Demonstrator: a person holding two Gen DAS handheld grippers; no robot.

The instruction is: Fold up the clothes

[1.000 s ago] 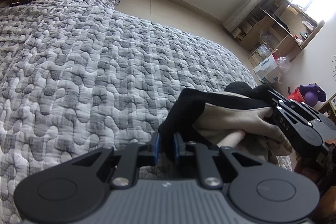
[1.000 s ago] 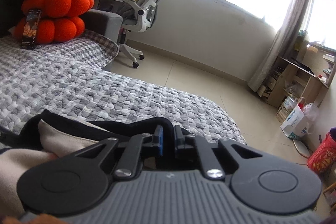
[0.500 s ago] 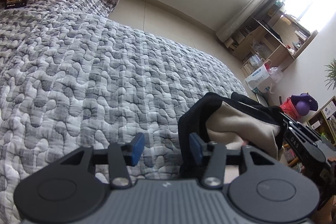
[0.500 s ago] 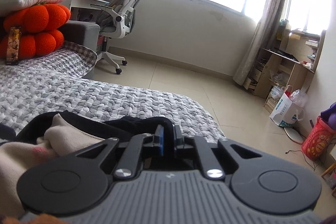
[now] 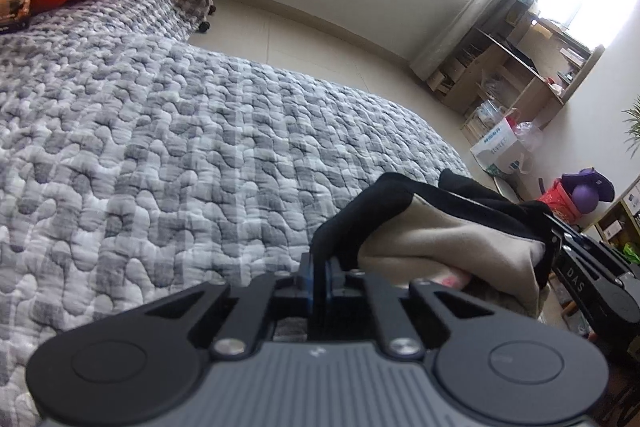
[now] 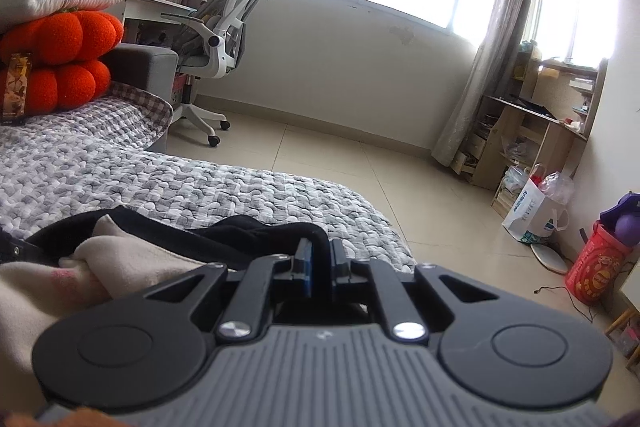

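Observation:
A bundled garment, black outside with a beige lining, hangs between both grippers over the near right corner of the grey quilted bed. My left gripper is shut on its black edge. In the right wrist view my right gripper is shut on another black fold of the garment, with beige cloth bunched to the left. The right gripper also shows at the garment's far end in the left wrist view.
Orange pumpkin cushions and a pillow sit at the bed's head. A white office chair stands by a desk. Tiled floor lies beyond the bed, with wooden shelves, a bag and a red bucket along the right wall.
My left gripper was shut on the black edge, opened half a second ago, and has shut on that edge again. The right gripper kept its hold while both views tilted.

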